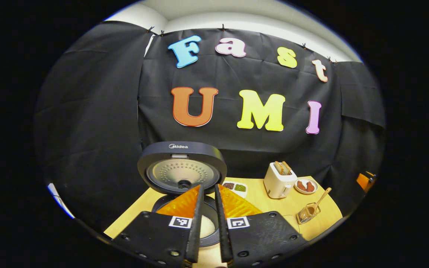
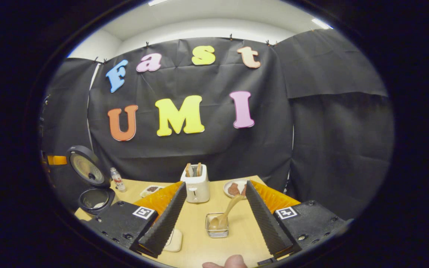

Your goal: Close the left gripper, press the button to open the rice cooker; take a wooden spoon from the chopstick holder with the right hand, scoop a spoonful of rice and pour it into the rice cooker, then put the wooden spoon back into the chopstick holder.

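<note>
Hand-held gripper (image 1: 207,193) above rice cooker (image 1: 183,175)

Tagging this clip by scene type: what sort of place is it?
Probably a staged kitchen tabletop in a cloth-walled recording booth: an open rice cooker, a toaster and a chopstick holder with a wooden spoon share one wooden table.

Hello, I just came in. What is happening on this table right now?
A person holds a gripper in each hand over a wooden table. The rice cooker stands with its lid up, and the left gripper hovers in front of it, its fingers nearly together and holding nothing. The right gripper is open and aimed at the wooden spoon, which rests in the chopstick holder.
</note>
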Tool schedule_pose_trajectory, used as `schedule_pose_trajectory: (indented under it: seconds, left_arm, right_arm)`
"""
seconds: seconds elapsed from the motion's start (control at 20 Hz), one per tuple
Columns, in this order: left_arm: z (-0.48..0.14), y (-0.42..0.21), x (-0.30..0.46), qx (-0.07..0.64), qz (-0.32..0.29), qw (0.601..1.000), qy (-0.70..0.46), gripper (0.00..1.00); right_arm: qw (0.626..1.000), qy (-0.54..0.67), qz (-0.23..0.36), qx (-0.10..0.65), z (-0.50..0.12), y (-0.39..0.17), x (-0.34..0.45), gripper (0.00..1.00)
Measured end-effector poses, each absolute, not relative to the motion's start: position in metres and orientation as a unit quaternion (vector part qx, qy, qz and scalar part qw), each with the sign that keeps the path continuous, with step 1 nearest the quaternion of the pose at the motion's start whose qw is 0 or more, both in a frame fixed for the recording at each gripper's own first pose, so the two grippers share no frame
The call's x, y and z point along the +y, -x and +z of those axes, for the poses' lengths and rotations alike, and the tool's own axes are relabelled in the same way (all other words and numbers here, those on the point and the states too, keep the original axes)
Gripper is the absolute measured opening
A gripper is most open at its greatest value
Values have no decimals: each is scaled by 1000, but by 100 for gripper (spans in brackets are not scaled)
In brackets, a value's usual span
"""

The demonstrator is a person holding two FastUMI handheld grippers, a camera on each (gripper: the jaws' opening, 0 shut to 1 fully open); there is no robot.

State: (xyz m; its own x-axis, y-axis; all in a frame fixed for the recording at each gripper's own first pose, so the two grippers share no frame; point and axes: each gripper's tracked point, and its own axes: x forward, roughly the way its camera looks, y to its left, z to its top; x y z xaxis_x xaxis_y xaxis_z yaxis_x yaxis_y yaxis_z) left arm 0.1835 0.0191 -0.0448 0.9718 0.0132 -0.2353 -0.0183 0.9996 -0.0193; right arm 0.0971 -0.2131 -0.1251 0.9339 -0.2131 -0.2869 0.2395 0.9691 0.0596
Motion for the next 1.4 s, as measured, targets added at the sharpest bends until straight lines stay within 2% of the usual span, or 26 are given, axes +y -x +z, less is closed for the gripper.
schedule_pose_trajectory:
  seconds: [0.05, 0.25, 0.3, 0.4, 0.45, 0.5, 0.55, 0.6, 0.7, 0.75, 0.8, 0.85, 0.9, 0.95, 1.05, 1.1, 1.15, 1.2, 1.3, 1.35, 1.4]
  left_arm:
    - [-46, -181, 15, 116, 8, 993, 9, 18]
    - [-36, -175, 5, 89, 15, 996, 15, 100]
    - [-31, -177, 1, 79, 18, 997, 19, 98]
    - [-24, -182, -5, 61, 24, 998, 22, 84]
    - [-21, -187, -8, 55, 23, 998, 23, 95]
    - [-19, -192, -12, 53, 23, 998, 25, 84]
    - [-19, -200, -16, 52, 21, 998, 25, 84]
    - [-20, -208, -21, 51, 20, 998, 25, 95]
    - [-19, -225, -28, 49, 20, 998, 22, 92]
    - [-21, -234, -33, 48, 19, 998, 21, 100]
    - [-23, -243, -39, 49, 17, 998, 19, 95]
    - [-25, -250, -45, 51, 16, 998, 17, 95]
    - [-29, -259, -49, 57, 17, 998, 16, 94]
    - [-31, -266, -55, 63, 15, 998, 17, 94]
    - [-38, -275, -61, 76, 17, 997, 18, 95]
    - [-41, -280, -62, 81, 19, 996, 17, 95]
    - [-44, -284, -65, 85, 19, 996, 17, 95]
    - [-47, -287, -68, 90, 17, 996, 17, 95]
    - [-47, -290, -69, 95, 16, 995, 18, 95]
    - [-47, -292, -69, 93, 16, 995, 18, 95]
    - [-46, -292, -67, 90, 17, 996, 16, 95]
  right_arm:
    - [981, -51, -113, 149, -133, -103, -217, 100]
    - [975, -56, -100, 191, -174, -124, -228, 100]
    - [973, -62, -98, 201, -187, -131, -232, 100]
    - [966, -71, -92, 229, -215, -144, -239, 100]
    - [963, -74, -87, 245, -232, -151, -242, 100]
    - [960, -78, -84, 257, -246, -158, -246, 100]
    - [957, -84, -82, 264, -257, -166, -251, 98]
    - [954, -90, -79, 273, -268, -175, -255, 100]
    - [946, -102, -80, 296, -296, -189, -265, 100]
    - [943, -109, -81, 305, -309, -195, -270, 100]
    - [939, -118, -79, 314, -321, -201, -271, 100]
    - [934, -126, -76, 325, -331, -206, -272, 94]
    - [930, -133, -71, 335, -339, -211, -272, 99]
    - [927, -139, -67, 341, -346, -215, -273, 89]
    - [923, -151, -58, 349, -357, -223, -273, 81]
    - [921, -153, -55, 354, -362, -226, -273, 84]
    - [919, -156, -53, 358, -366, -226, -275, 79]
    - [917, -161, -52, 362, -369, -227, -276, 70]
    - [914, -166, -53, 367, -373, -227, -277, 66]
    - [914, -167, -55, 367, -372, -227, -278, 56]
    - [914, -167, -56, 364, -370, -225, -278, 53]
